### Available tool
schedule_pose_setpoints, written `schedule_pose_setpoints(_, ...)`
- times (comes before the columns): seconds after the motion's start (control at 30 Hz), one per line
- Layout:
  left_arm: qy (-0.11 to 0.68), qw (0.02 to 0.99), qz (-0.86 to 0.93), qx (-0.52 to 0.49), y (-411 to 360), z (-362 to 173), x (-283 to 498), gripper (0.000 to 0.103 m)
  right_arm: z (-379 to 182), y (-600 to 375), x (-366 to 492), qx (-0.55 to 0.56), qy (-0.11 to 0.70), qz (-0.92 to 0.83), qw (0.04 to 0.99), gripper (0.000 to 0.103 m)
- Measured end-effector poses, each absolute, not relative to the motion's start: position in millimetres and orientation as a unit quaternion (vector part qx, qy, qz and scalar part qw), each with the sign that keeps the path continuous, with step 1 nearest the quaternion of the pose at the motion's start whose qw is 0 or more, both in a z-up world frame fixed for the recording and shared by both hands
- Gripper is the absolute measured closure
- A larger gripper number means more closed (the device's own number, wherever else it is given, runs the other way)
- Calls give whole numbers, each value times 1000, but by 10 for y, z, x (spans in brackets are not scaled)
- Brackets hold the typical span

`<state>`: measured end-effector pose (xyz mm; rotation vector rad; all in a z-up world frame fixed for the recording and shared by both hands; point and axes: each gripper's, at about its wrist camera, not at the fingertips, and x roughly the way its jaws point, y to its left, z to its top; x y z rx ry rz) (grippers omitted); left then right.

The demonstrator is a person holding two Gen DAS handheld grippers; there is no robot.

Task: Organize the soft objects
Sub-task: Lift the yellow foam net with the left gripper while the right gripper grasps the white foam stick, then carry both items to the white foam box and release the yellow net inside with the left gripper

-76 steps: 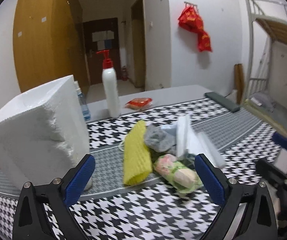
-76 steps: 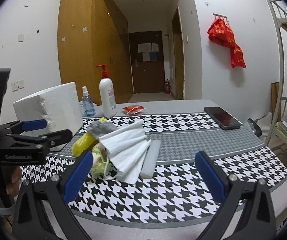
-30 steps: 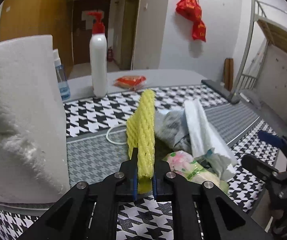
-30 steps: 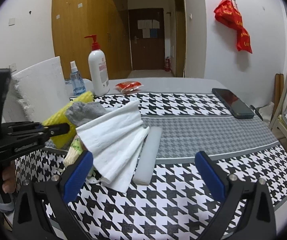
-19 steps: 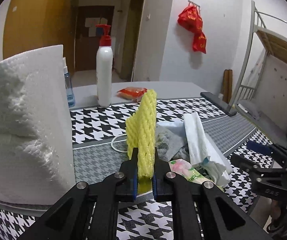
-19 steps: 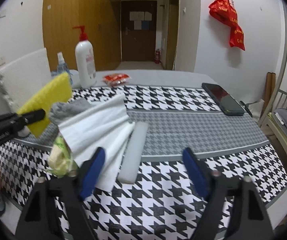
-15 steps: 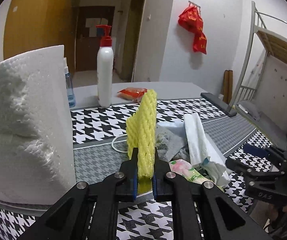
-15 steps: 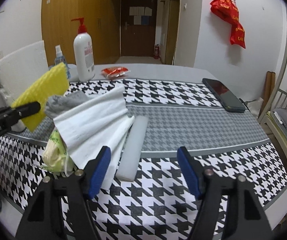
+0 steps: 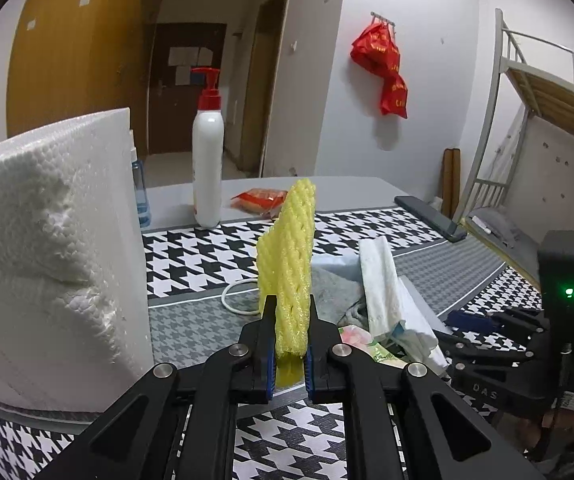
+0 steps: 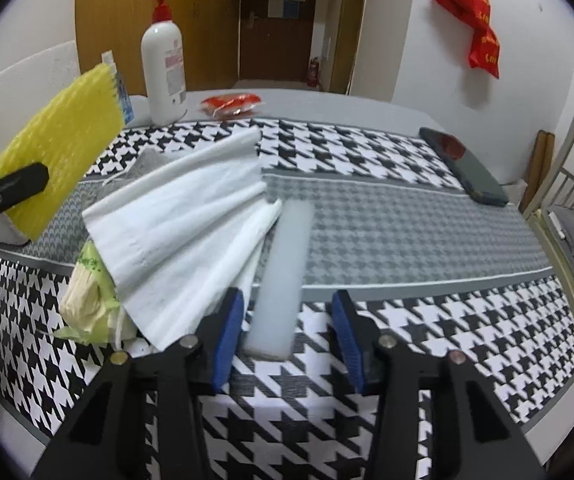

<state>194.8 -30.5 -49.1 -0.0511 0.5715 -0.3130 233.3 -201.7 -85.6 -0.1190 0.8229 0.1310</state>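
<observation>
We hold the yellow foam net [image 9: 289,264] pinched in our left gripper [image 9: 290,344], its jaws pressed together on the net's lower end so that the rest stands up clear of the houndstooth tablecloth [image 10: 407,216]. That one is secure; the step in hand belongs to our right gripper [image 10: 287,332].

Its jaws are closing, with the near end of the pale foam strip [image 10: 283,276] between them but the pads not yet pressing on it. The strip lies flat on the cloth, running from near to far, just to the right of the fanned white tissue sheets [image 10: 183,232] and touching their edge. Left of the sheets sits a green-wrapped packet [image 10: 87,300], and a grey cloth [image 9: 335,292] lies behind them.

To do this well, we judge that the pads should come down low enough to straddle the strip's sides at its near end, not ride over its top. The left pad sits very close to the tissue, so we should keep it on the strip's side of that edge, or the sheets may be dragged along. The strip looks soft and long, so a gentle, centred squeeze should do, and we expect the far end to sag once it is raised.

The white foam block [image 9: 55,256] stands at the far left, beside the pump bottle [image 9: 207,164].
</observation>
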Motion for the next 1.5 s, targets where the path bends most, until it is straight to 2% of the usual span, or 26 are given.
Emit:
schedule_pose_setpoints(0.03,280,947,-154,-26,-302,-488,1947,92,-853,-2017,2337,-53,401,67,912,62)
schedule_pose_setpoints(0.1,277,948,-157,-28,-299,-476,1936,92,-852,-2004,2341,-43,405,76,910,78)
schedule_pose_setpoints(0.27,270,949,-158,-28,-294,-462,1913,92,-853,-2052,2307,-21,400,74,913,83)
schedule_pose_setpoints(0.87,238,956,-170,-23,-319,-345,1796,92,-428,-2394,1876,51,331,71,940,83)
schedule_pose_setpoints(1.5,179,974,-142,-5,-264,271,1418,92,249,-2258,1660,51,242,127,961,83)
